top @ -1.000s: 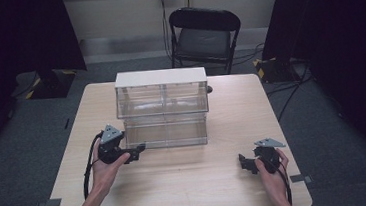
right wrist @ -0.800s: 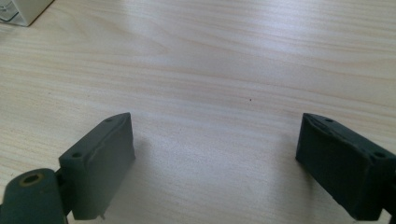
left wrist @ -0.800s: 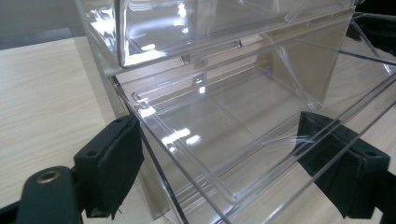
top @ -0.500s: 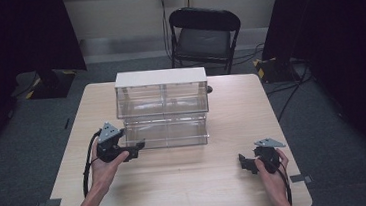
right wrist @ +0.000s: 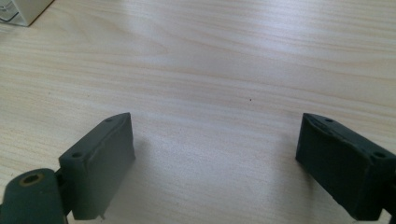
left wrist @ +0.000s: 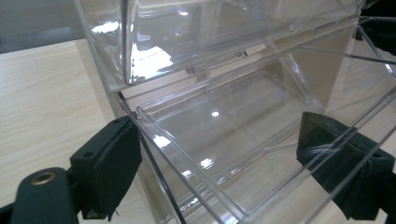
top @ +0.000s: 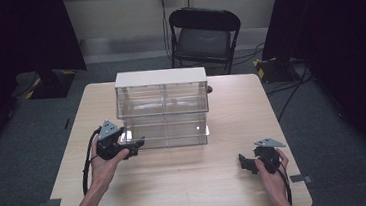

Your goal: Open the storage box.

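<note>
The clear drawer unit [top: 163,109] stood mid-counter [top: 188,183], its lower drawer [left wrist: 219,140] pulled partly out; the left tool [top: 133,146] gaped wide around that drawer's corner, gripping nothing; the right tool [top: 246,163] rested open, empty, well apart; a skewed pull could jam the drawer or drag the light unit.

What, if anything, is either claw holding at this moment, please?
Nothing is held. The left claw stands open around the clear drawer's front corner; the right claw is open.

Clear drawer [left wrist: 224,154] seemingly between left jaws
</note>
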